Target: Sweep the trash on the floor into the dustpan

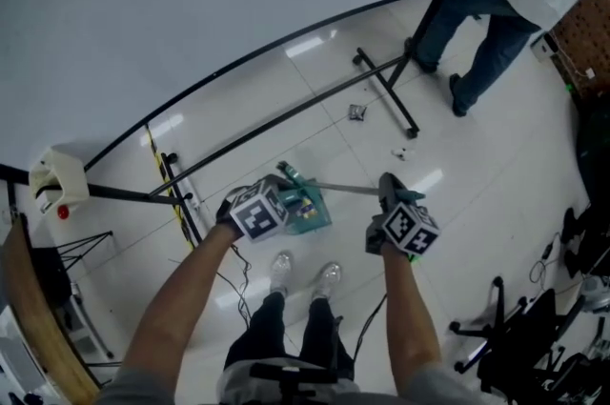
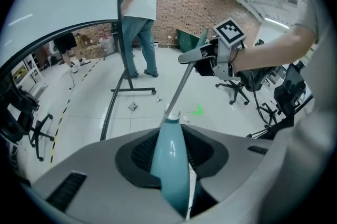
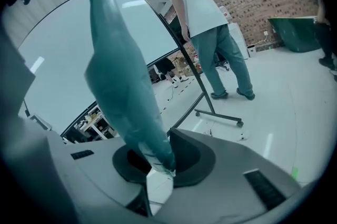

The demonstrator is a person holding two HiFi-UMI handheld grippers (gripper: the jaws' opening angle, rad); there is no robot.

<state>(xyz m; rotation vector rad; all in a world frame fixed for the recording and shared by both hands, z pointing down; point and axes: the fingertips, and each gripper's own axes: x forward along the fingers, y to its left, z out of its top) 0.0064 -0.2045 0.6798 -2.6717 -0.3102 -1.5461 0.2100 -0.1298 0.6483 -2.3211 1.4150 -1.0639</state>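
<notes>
The left gripper is clamped on the dustpan handle, and the right gripper on the broom handle. The trash lies well apart, by the stand. It could be knocked under the stand's foot, or swept past the dustpan.

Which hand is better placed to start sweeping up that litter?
Right, likely: the right gripper clamps the broom handle and can sweep the litter ahead; the left gripper is occupied holding the dustpan handle.
</notes>
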